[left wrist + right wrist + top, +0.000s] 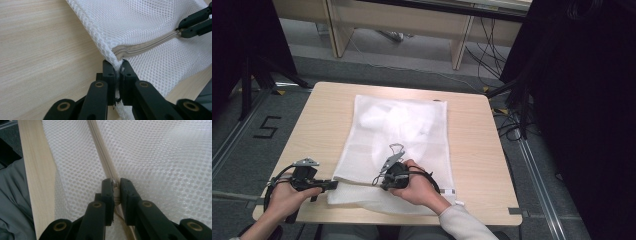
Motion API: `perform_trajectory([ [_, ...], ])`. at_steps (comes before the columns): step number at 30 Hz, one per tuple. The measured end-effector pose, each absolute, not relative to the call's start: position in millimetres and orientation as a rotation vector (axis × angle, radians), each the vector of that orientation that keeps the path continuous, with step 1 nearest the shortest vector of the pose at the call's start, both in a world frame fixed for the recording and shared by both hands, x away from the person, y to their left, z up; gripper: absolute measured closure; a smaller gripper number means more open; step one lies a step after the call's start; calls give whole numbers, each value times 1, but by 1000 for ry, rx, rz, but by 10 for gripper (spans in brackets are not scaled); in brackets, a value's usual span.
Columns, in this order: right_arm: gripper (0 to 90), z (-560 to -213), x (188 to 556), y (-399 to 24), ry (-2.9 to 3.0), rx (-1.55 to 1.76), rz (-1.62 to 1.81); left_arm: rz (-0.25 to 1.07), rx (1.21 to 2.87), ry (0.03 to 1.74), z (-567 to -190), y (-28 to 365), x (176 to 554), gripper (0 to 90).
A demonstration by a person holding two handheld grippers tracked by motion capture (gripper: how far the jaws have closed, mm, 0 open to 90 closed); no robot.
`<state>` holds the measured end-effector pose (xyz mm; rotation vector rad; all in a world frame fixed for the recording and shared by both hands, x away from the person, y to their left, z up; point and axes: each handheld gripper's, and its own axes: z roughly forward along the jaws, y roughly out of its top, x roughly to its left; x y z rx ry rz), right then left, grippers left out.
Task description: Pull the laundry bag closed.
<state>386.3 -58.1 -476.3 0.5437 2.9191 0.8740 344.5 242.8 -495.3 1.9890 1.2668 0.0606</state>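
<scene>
Two grippers are working a white mesh laundry bag [397, 145] lying mid-frame: the left gripper [117, 65] is pinching its corner, the right gripper [115, 183] is clamping the zipper pull [114, 182]. Next, likely a steady slide along the zipper [145, 45].

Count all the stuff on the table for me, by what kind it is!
Mesh bags: 1
Zips: 1
Grippers: 2, left shut on the bag's corner, right shut on the zip's pull
Total: 4
</scene>
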Motion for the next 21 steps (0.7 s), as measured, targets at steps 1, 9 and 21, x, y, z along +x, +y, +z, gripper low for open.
perform_trajectory([
  [1, 828, -476, 386, -59, 2921, 550, 868, 63, 1966, 1279, -496, 241, 344, 846],
  [9, 828, -477, 386, -65, 2916, 567, 869, 49, 1971, 1277, -496, 242, 344, 846],
  [21, 828, -476, 386, -69, 2912, 568, 851, 53, 1957, 1281, -496, 241, 344, 846],
])
